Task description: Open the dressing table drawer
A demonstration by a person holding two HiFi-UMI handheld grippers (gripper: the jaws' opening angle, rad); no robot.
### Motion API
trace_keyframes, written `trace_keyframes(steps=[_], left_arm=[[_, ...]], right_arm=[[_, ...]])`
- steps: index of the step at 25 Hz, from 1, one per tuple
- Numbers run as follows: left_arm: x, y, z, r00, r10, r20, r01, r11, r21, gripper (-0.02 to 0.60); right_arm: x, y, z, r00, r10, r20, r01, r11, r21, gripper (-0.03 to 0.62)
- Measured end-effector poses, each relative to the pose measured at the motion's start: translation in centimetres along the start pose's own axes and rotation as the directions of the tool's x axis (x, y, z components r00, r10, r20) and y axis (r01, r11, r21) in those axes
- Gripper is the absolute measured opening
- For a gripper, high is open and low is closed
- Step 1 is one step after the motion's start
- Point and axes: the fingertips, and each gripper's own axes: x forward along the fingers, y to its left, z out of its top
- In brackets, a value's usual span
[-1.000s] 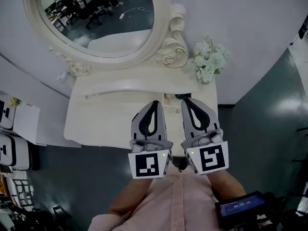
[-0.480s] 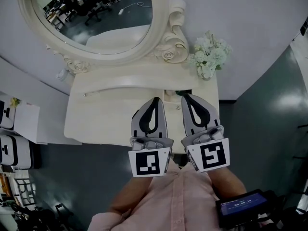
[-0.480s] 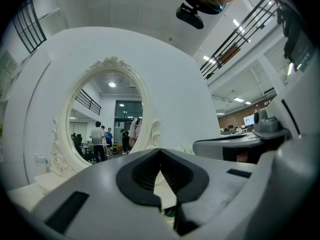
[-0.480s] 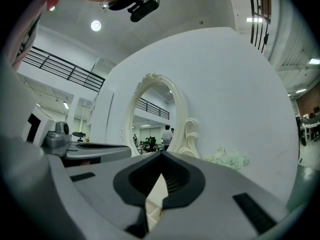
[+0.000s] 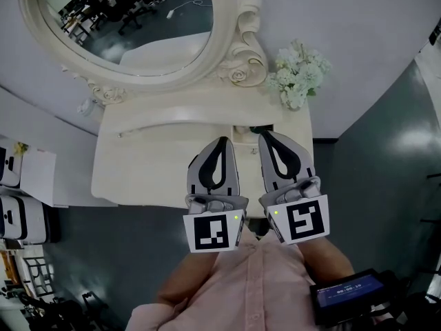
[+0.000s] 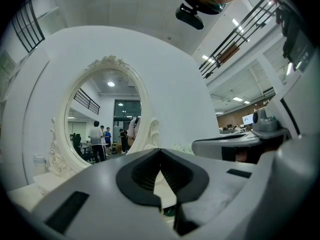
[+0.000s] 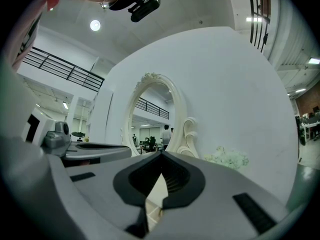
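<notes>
The cream dressing table [image 5: 138, 171] stands against the wall under its oval mirror [image 5: 131, 26]. Its drawer front does not show from above. My left gripper [image 5: 220, 141] and right gripper [image 5: 264, 134] hover side by side over the tabletop's right half, pointing level at the mirror. Both are shut with nothing between the jaws. In the left gripper view the left gripper's [image 6: 160, 150] tips meet before the mirror [image 6: 107, 116]. In the right gripper view the right gripper's [image 7: 161, 154] tips meet too. A small dark green object [image 5: 262, 128] lies just beyond the right gripper's tip.
A bunch of white flowers [image 5: 298, 74] stands at the table's back right corner. White cabinets [image 5: 21, 178] sit left of the table on the dark floor. A device with a lit screen [image 5: 344, 295] hangs by the person's right side.
The head view has drifted slightly, so the table sits a touch higher in the picture. Both grippers keep their place and stay shut.
</notes>
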Motion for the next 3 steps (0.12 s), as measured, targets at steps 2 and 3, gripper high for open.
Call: trace_keyframes(steps=[2,3], left_arm=[[0.08,-0.08,-0.01,1.0,-0.001,0.001,0.001,1.0,0.002,0.021],[0.12,-0.13,-0.02,1.0,-0.002,0.002,0.002,1.0,0.003,0.021]], right_arm=[[-0.01,-0.11,-0.05,1.0,0.0,0.0,0.0,1.0,0.0,0.018],[-0.01,-0.17,-0.08,1.0,-0.001,0.0,0.001,1.0,0.0,0.018]])
